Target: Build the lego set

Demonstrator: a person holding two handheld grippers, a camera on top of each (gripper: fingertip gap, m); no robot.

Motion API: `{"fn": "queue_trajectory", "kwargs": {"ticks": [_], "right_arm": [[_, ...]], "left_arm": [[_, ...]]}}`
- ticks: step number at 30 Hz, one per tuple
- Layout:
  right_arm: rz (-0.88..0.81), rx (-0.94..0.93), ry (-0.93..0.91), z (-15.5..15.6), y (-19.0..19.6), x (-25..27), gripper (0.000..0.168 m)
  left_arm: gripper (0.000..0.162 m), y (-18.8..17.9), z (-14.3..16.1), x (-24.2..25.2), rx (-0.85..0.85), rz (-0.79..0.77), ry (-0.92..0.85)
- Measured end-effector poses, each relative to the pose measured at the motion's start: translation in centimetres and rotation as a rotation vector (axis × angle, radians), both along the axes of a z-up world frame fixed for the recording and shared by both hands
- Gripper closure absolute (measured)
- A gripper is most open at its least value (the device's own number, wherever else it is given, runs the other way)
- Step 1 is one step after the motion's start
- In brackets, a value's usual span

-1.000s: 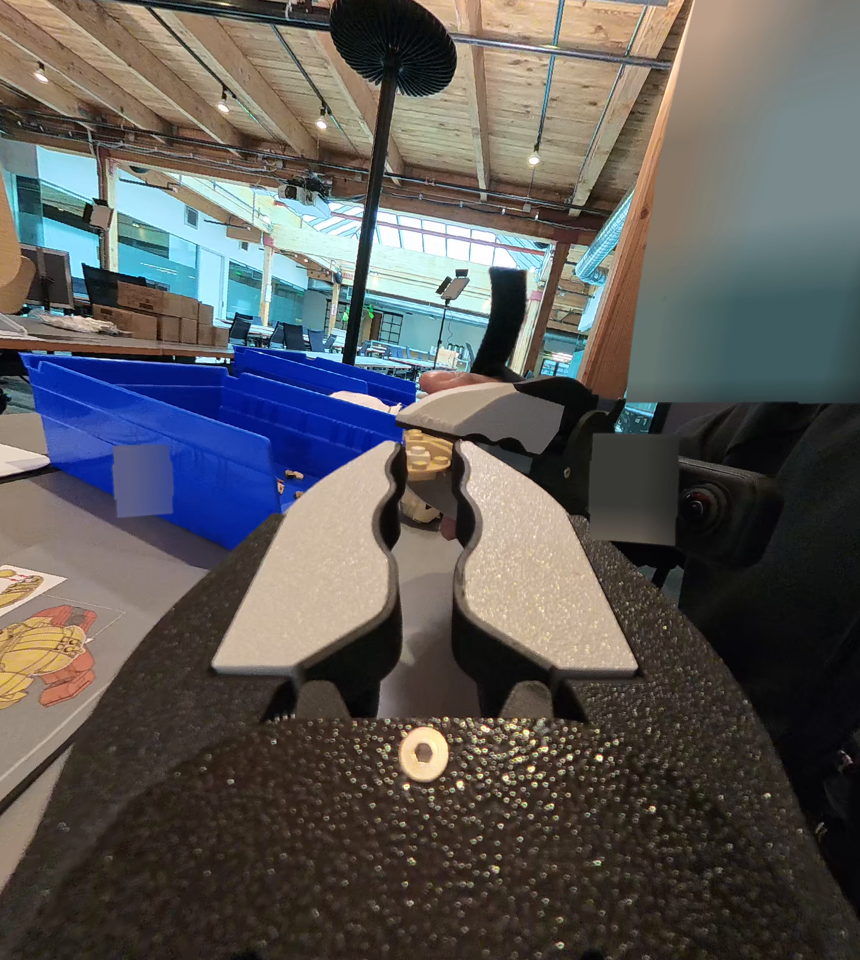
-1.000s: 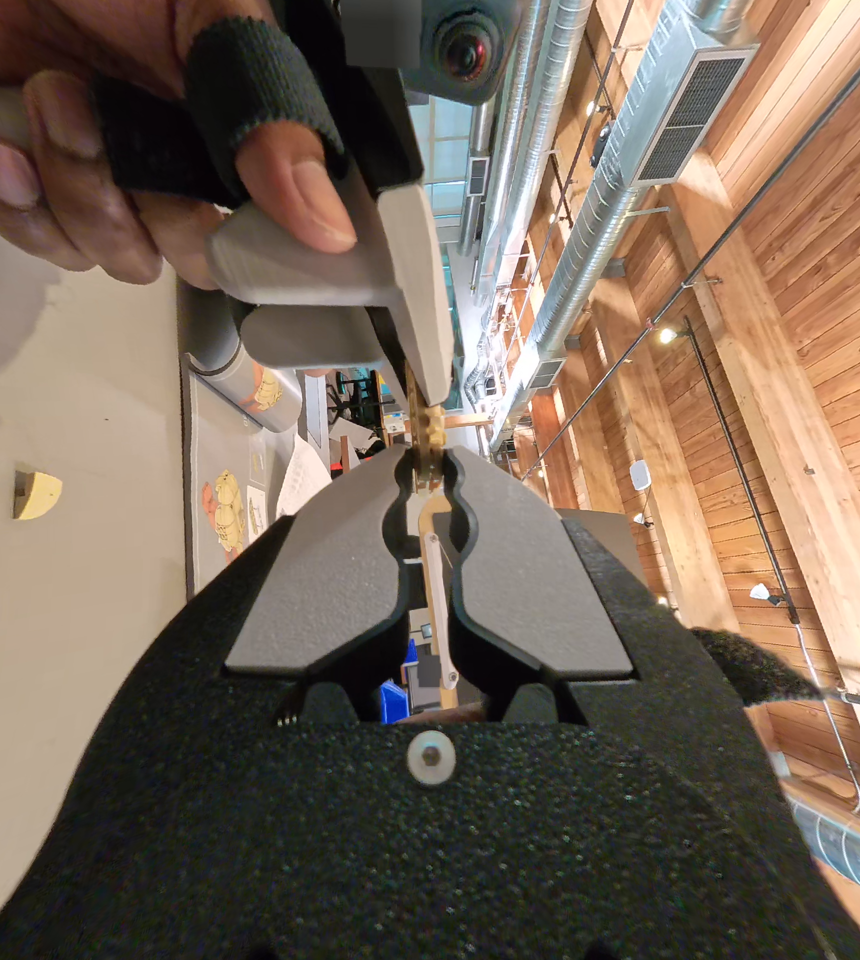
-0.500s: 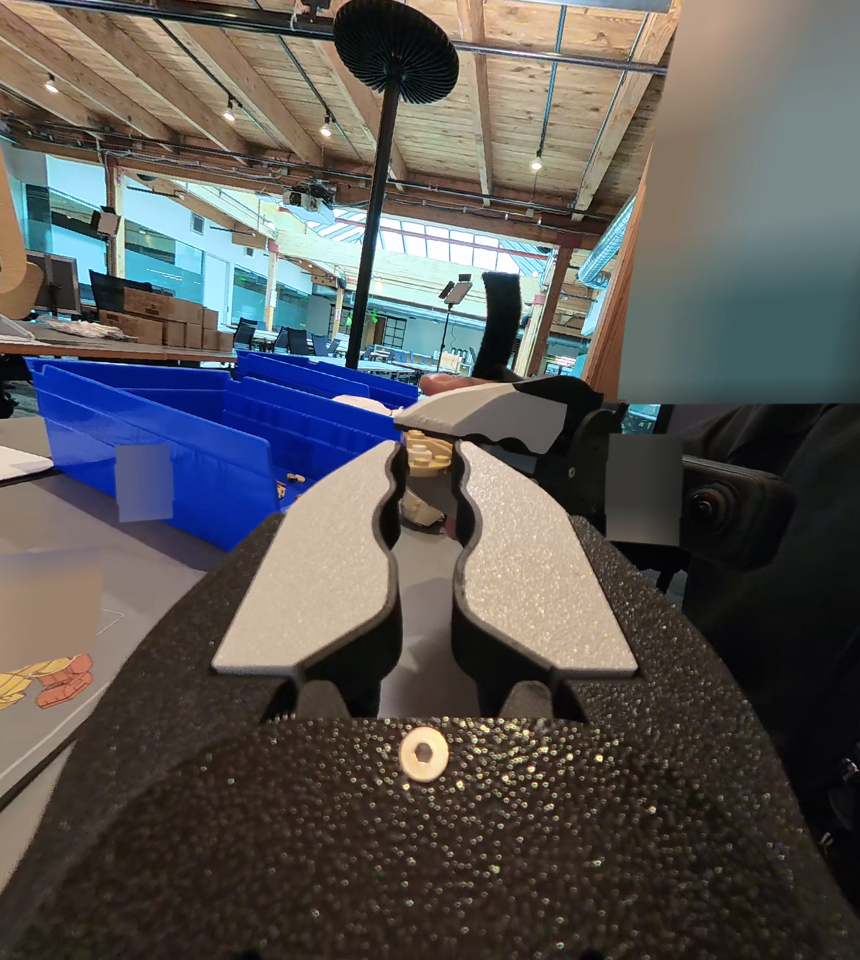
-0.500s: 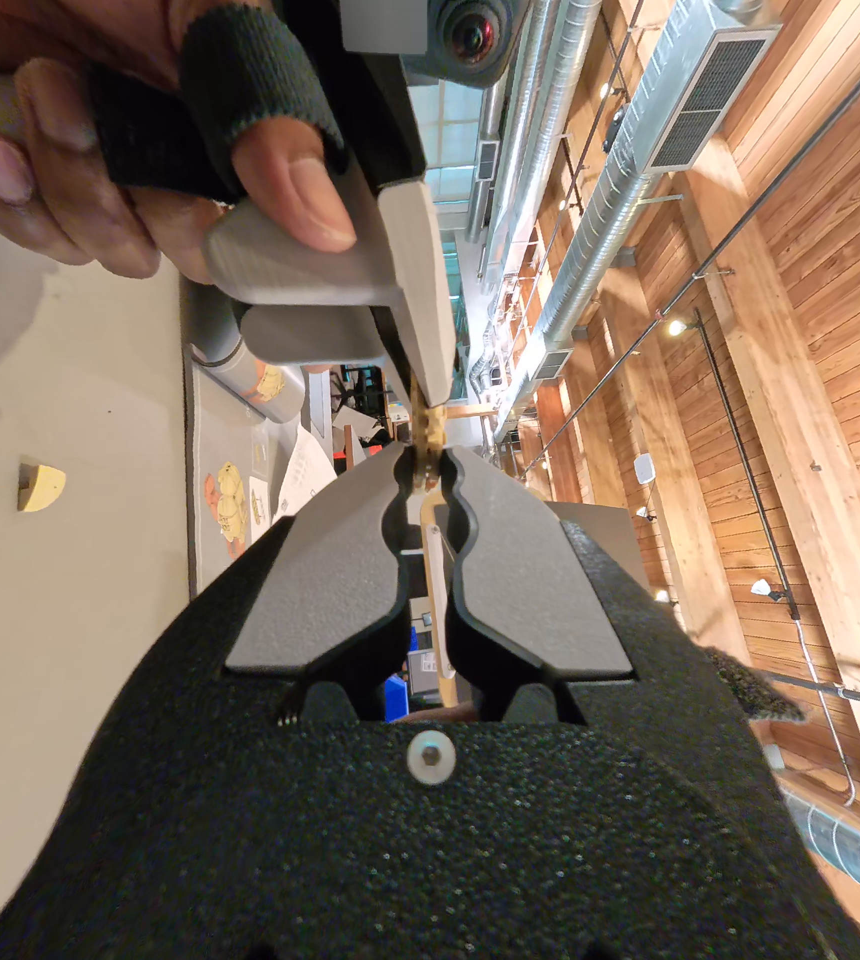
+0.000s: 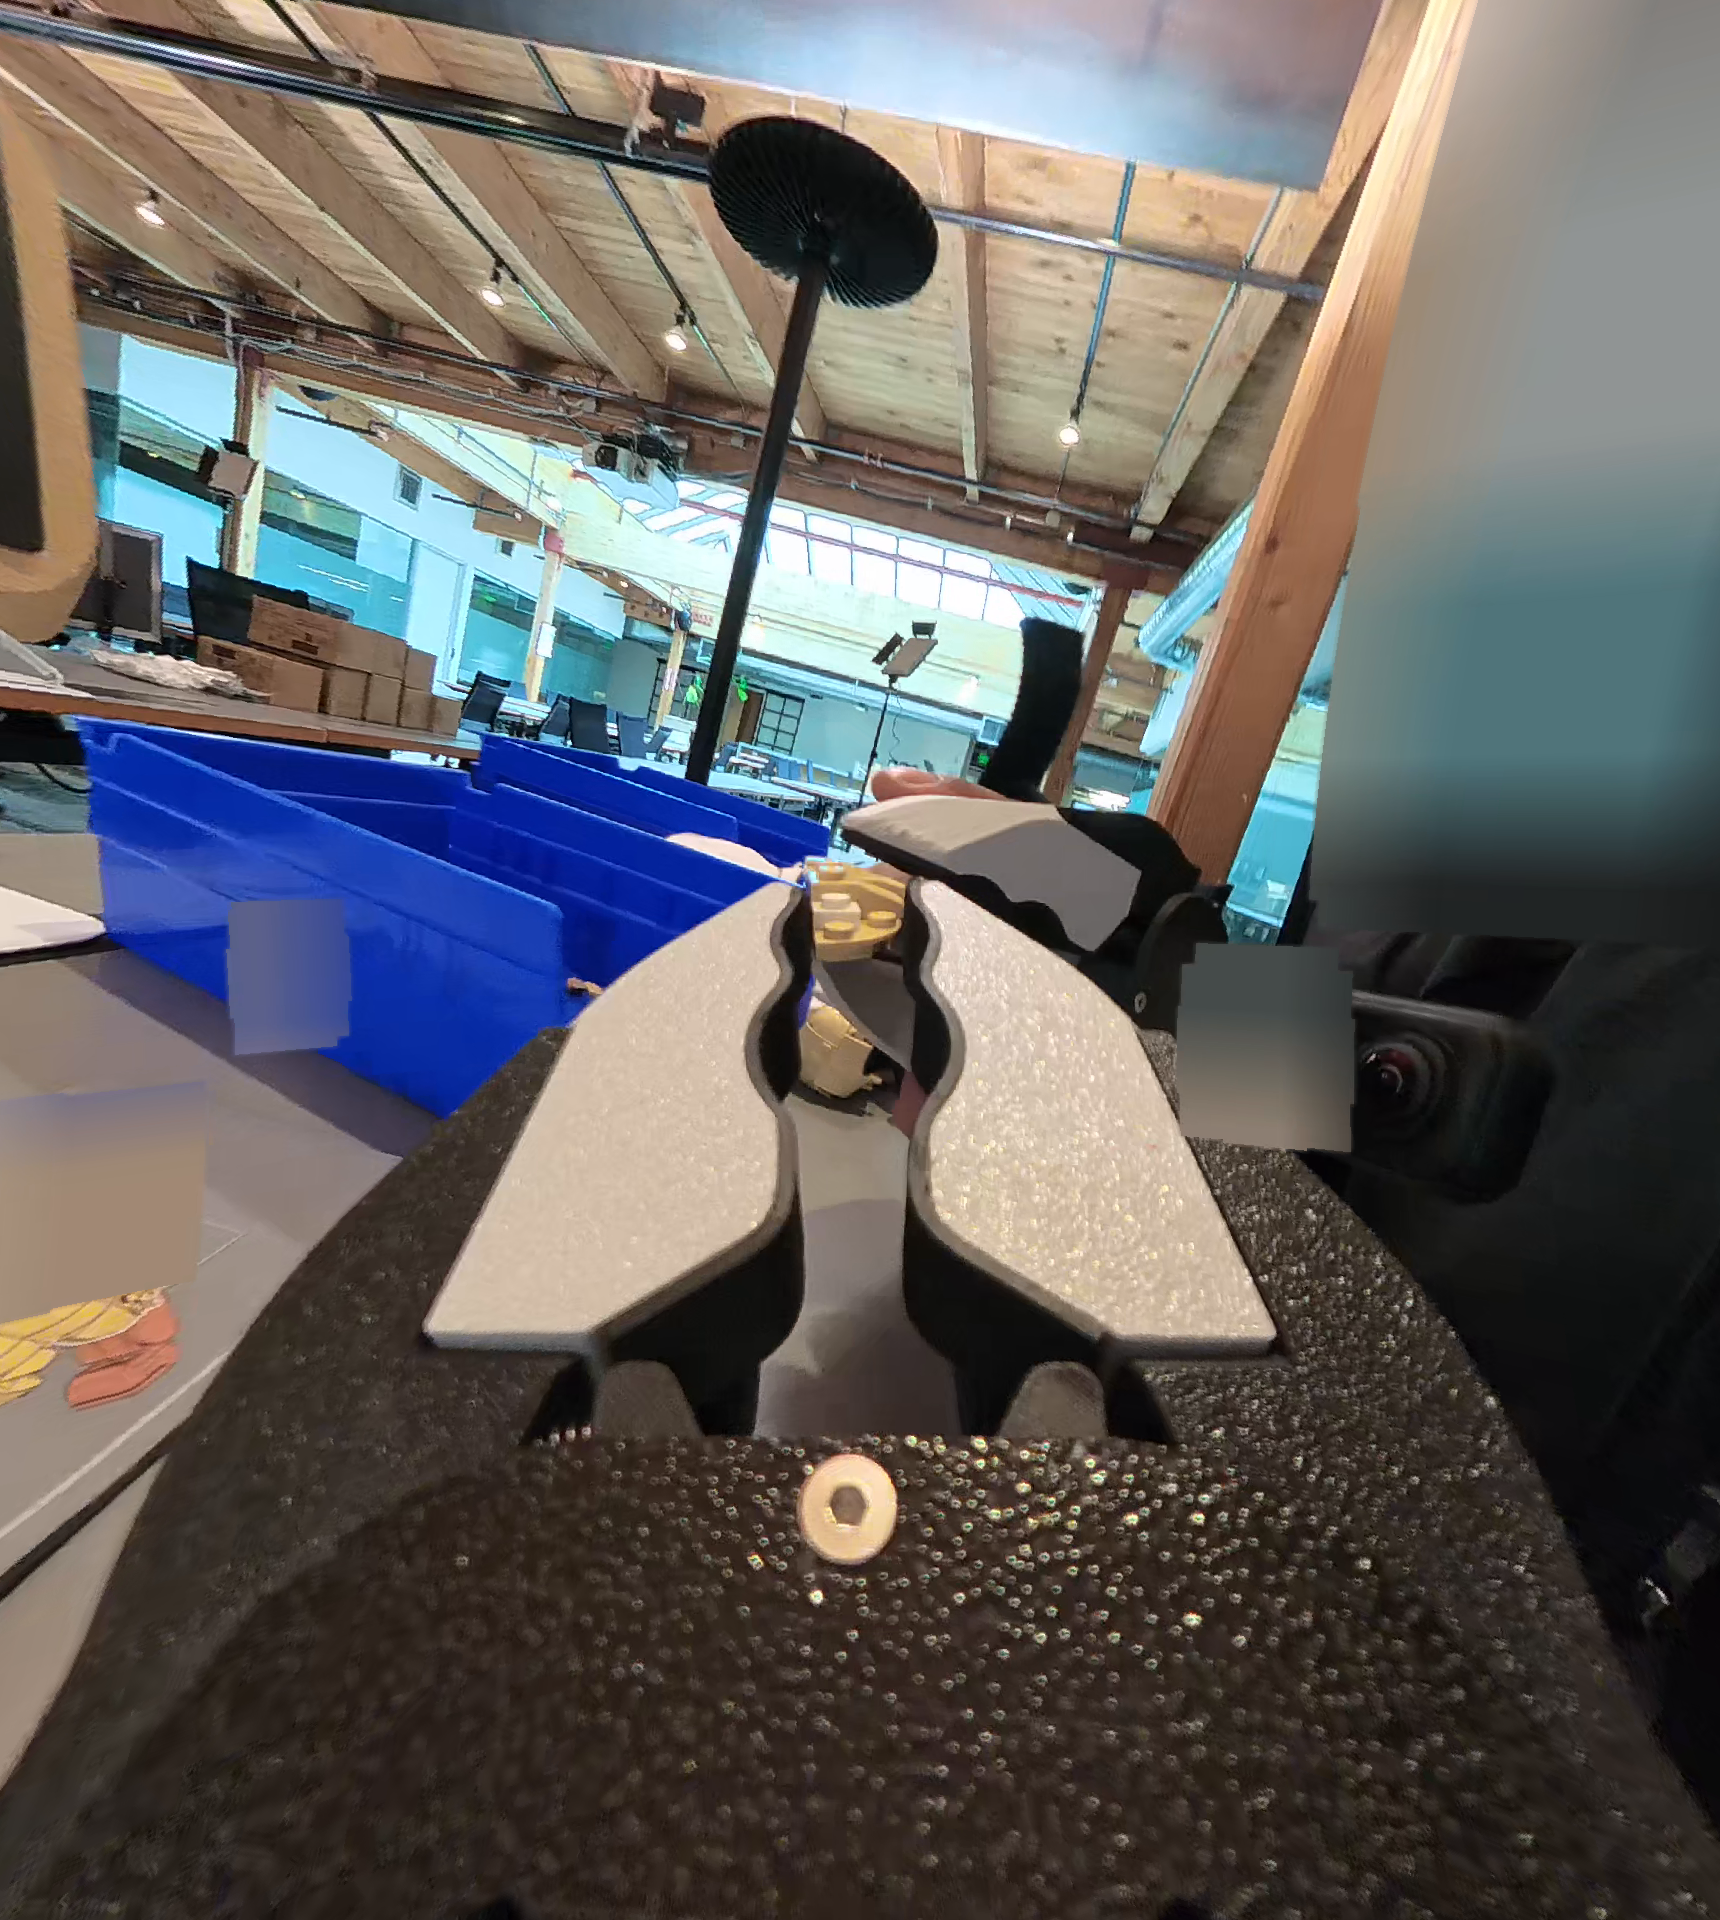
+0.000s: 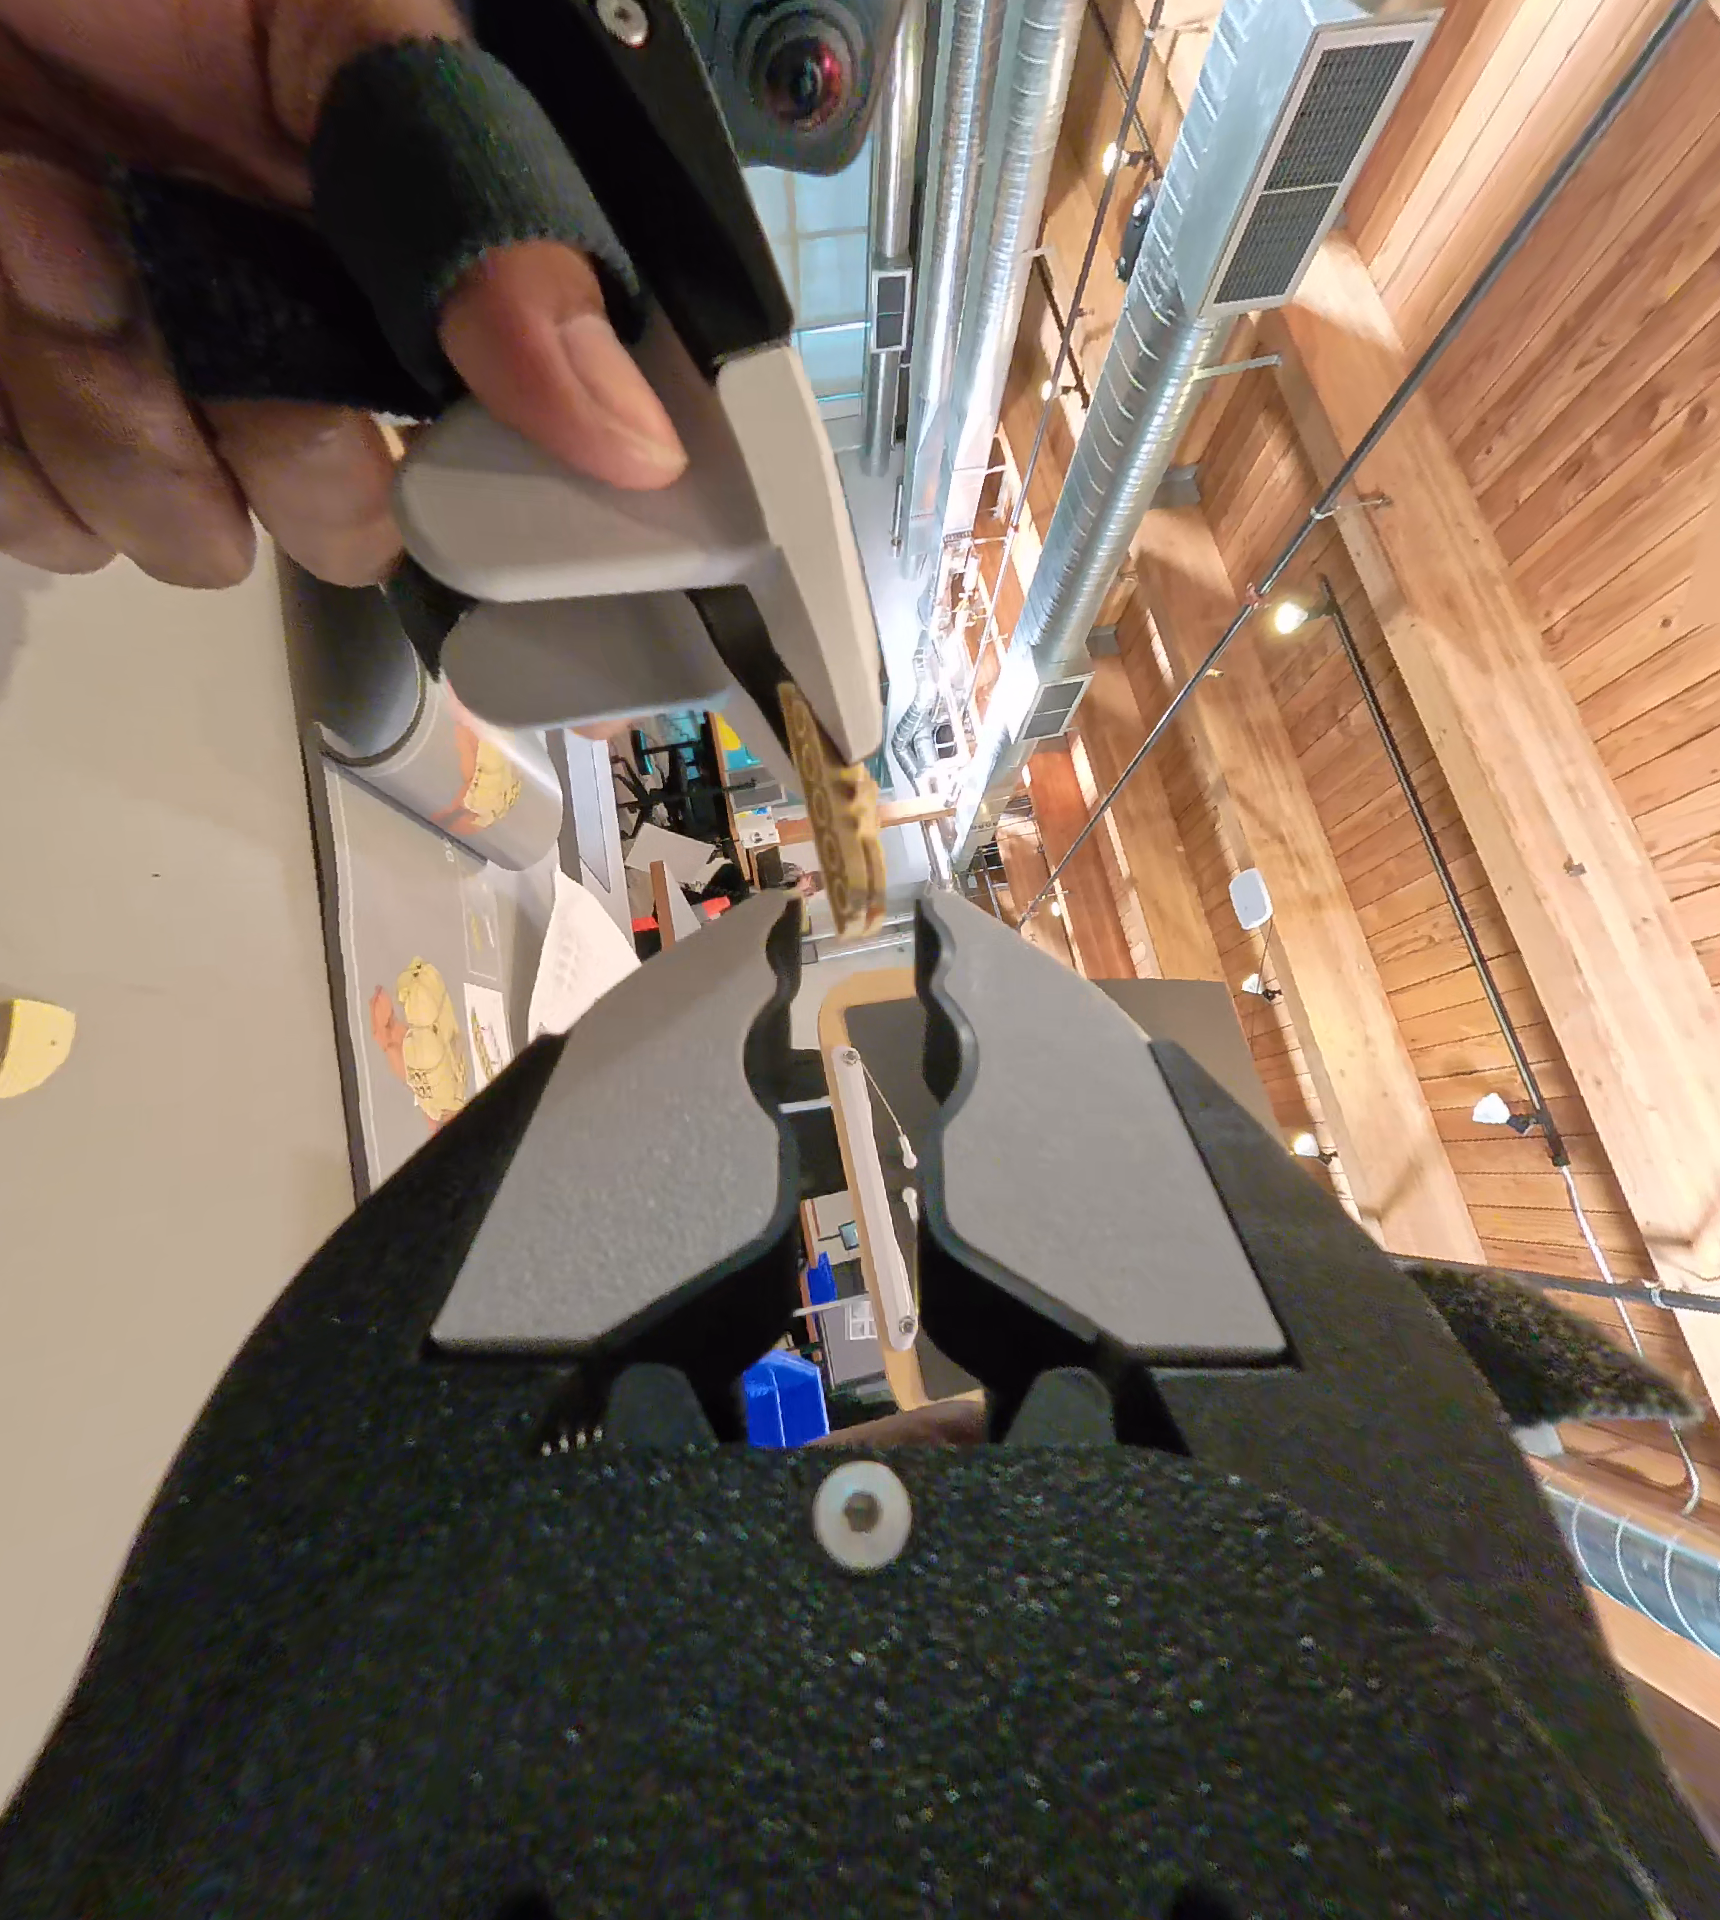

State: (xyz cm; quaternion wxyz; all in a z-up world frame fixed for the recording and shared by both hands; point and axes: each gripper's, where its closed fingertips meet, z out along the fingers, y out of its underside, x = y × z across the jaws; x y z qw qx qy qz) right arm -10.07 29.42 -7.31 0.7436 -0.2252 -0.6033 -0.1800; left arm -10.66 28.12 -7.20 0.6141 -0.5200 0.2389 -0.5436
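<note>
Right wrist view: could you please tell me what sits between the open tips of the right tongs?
In that view, the lower end of the tan lego piece, gripped by the left tongs, sits between the right tongs' open tips.

Tan lego piece (image 5: 851, 920) partly hidden between left tongs (image 5: 854, 909).

No writing can be read; the blue bin's (image 5: 440, 935) label is blurred; the printed sheet (image 5: 35, 1340) shows only pictures.
</note>
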Motion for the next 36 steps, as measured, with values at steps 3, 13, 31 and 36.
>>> {"fn": "queue_trajectory", "kwargs": {"ticks": [3,13,31,36], "right_arm": [[0.012,-0.032,0.020,0.1,0.0,0.1,0.147],[0.038,-0.038,0.049,0.4,-0.4,0.0,0.151],[0.090,-0.065,-0.047,-0.6,-0.7,-0.2,0.159],[0.087,-0.052,-0.068,-0.6,-0.7,0.0,0.159]], "left_arm": [[0.146,0.1,0.0,-0.2,-0.004,-0.004,-0.004],[0.146,-0.3,-0.1,0.4,-0.020,-0.063,-0.024],[0.146,-0.3,-0.7,0.8,-0.029,-0.084,0.021],[0.146,-0.4,-0.7,0.9,-0.019,-0.084,0.029]]}}
